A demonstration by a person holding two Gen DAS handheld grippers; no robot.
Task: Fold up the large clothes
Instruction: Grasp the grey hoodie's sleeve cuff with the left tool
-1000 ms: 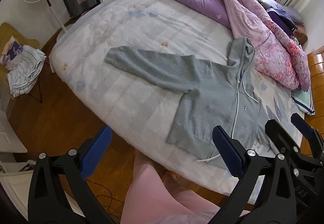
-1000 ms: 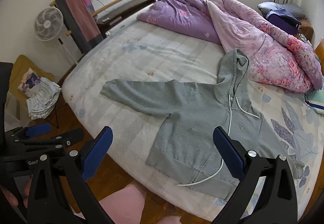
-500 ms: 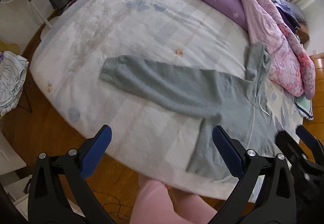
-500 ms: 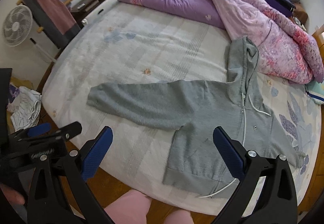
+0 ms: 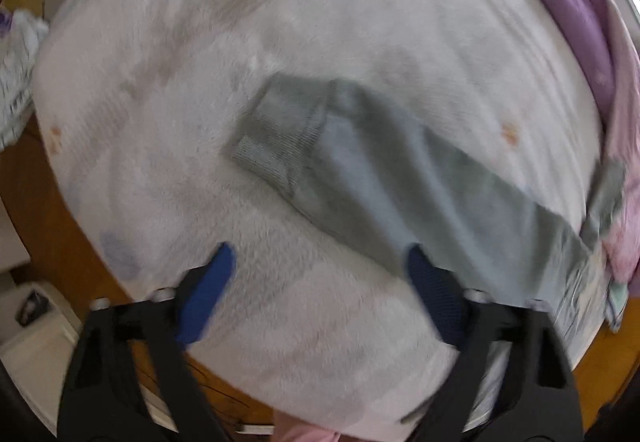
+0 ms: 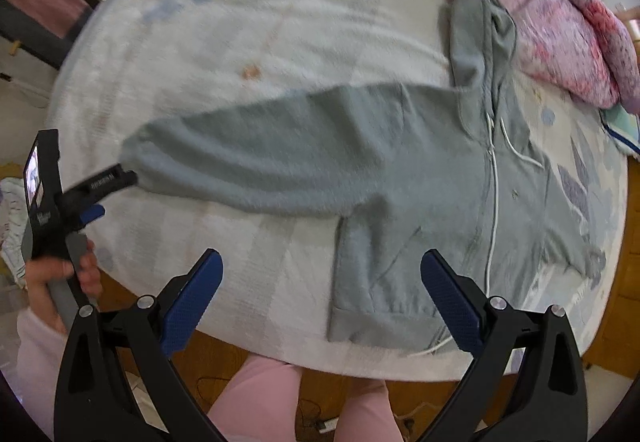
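Observation:
A grey zip hoodie (image 6: 400, 178) lies spread flat on the bed (image 6: 248, 22), hood toward the quilt and one sleeve stretched out to the left. Its ribbed sleeve cuff (image 5: 280, 138) fills the middle of the left wrist view. My left gripper (image 5: 320, 266) hovers low, just short of that cuff, jaws closing with only bedsheet between them; the right fingertip (image 5: 416, 266) sits at the sleeve's edge. The right wrist view shows this left gripper (image 6: 108, 194) at the cuff end, held by a hand (image 6: 60, 274). My right gripper (image 6: 320, 274) is open above the bed's near edge, beside the hoodie's hem.
A purple and pink quilt (image 6: 560, 2) is heaped along the far side of the bed. Wooden floor (image 6: 320, 382) and the person's pink trouser legs (image 6: 256, 402) lie below the near edge. A pile of laundry (image 5: 16, 74) sits off to the left.
Both grippers have dropped toward the bed. The left one moved left along the sleeve to its cuff, and its jaws stand narrower than before. The hoodie has not moved.

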